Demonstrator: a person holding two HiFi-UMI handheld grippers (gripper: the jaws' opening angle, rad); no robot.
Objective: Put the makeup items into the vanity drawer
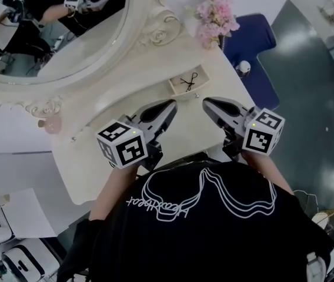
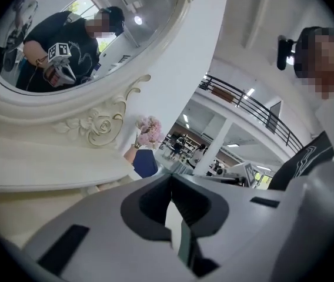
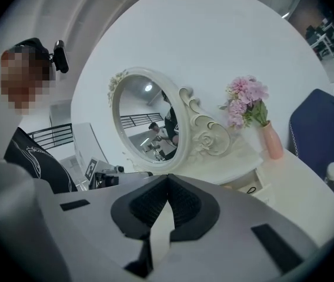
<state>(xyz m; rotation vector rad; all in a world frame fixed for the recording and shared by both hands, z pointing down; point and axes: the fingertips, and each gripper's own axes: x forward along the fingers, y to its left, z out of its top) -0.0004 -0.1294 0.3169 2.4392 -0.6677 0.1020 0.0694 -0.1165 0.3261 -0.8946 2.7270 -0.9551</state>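
Observation:
In the head view both grippers hang close to the person's chest, above the front of the white vanity top (image 1: pixel 155 87). My left gripper (image 1: pixel 170 106) is shut, its jaws meeting with nothing between them (image 2: pixel 171 180). The right gripper (image 1: pixel 207 103) is shut and empty too (image 3: pixel 167 178). A small open drawer (image 1: pixel 174 89) sits on the vanity top just beyond the tips, with a thin black item (image 1: pixel 188 83) lying inside; the same drawer (image 3: pixel 250 188) shows in the right gripper view. A round pink bottle (image 1: pixel 52 124) stands at the vanity's left end, under the mirror.
A large oval mirror (image 1: pixel 49 34) in a carved cream frame fills the back left and reflects the person and a gripper. Pink flowers (image 1: pixel 215 17) in a vase (image 3: pixel 271 143) stand at the back right corner. A blue chair (image 1: pixel 252 37) is beyond the vanity's right side.

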